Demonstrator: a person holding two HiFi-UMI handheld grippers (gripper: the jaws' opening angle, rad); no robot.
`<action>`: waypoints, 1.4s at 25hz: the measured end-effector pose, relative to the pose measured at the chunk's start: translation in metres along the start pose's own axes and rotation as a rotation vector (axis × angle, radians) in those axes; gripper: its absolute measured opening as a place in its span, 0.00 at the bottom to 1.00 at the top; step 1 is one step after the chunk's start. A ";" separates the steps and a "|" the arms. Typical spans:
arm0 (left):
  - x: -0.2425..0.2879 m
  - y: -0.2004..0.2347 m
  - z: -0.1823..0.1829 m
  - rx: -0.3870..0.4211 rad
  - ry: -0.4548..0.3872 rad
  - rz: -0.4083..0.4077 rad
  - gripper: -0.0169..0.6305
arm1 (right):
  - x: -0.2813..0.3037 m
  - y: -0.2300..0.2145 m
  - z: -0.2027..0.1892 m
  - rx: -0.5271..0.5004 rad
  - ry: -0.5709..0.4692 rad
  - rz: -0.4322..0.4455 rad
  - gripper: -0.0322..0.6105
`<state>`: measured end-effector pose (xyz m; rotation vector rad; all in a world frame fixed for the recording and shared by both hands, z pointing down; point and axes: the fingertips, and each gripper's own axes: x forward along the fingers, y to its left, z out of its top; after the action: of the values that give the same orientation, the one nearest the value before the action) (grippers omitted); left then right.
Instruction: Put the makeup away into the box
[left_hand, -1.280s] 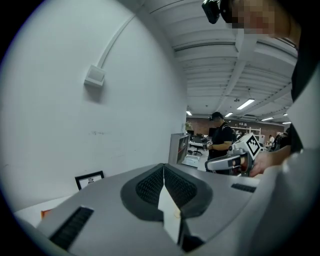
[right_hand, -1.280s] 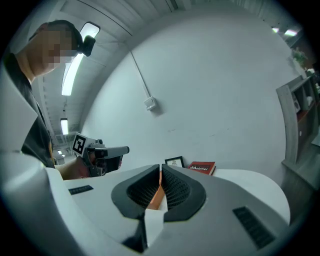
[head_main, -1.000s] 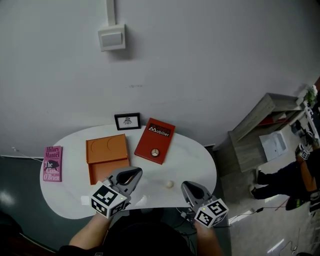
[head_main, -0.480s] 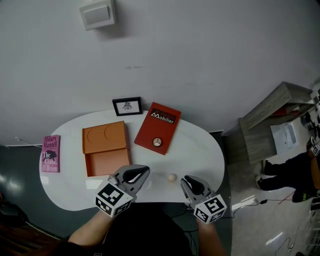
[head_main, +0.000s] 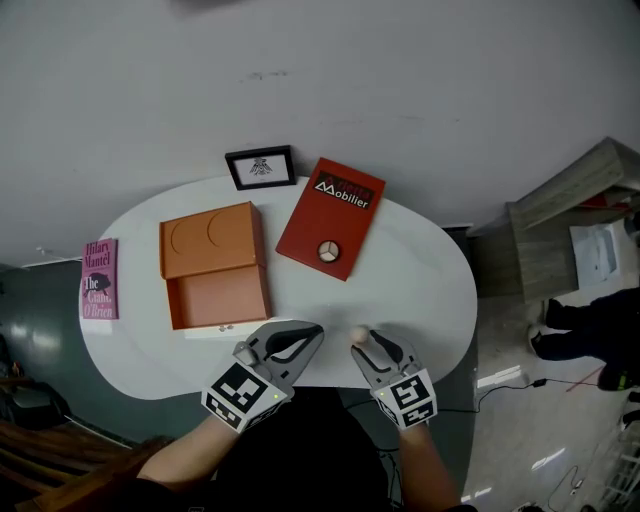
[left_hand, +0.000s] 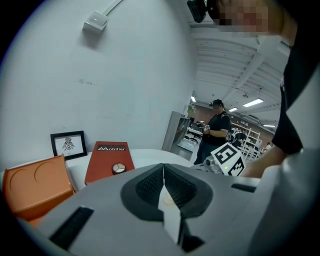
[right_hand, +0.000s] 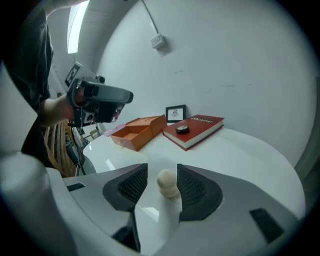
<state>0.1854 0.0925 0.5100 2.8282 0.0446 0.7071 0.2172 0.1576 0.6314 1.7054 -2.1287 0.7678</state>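
Both tongs have come down toward the near edge of the bench since the earlier frame, and the right tongs, which then hung apart from the small cream makeup sponge, now have it between their jaws. Those jaws have just been opening: in the right gripper view the right tongs stand spread, with the egg-shaped sponge upright on the white bench between the two dark ribbed pads. It sits just beside the pad on the view's right, with a clear gap to the other, and whether it touches the nearer pad cannot be told. Nothing is pinched. The left tongs are pressed together and hold nothing; in the left gripper view their pads meet in a single seam. They hover over the bench's near edge, just left of the sponge and near the front of the orange box. That box lies open on the left half of the bench, its lid folded back toward the wall and its tray bare. Beside it to the right lies a red book with a small round disc on its cover, a framed picture stands against the wall behind, and a pink book rests at the far left end.
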 end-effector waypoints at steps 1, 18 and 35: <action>0.002 -0.004 -0.003 0.000 0.007 -0.010 0.05 | 0.005 -0.001 -0.006 -0.011 0.020 -0.010 0.31; -0.101 0.029 0.012 -0.076 -0.108 0.151 0.05 | 0.009 0.003 0.039 -0.081 0.058 -0.077 0.27; -0.262 0.139 0.004 -0.047 -0.233 0.337 0.05 | 0.046 0.118 0.222 -0.221 -0.170 -0.039 0.27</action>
<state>-0.0480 -0.0659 0.4167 2.8804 -0.4888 0.4265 0.1122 0.0095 0.4521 1.7407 -2.1882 0.3716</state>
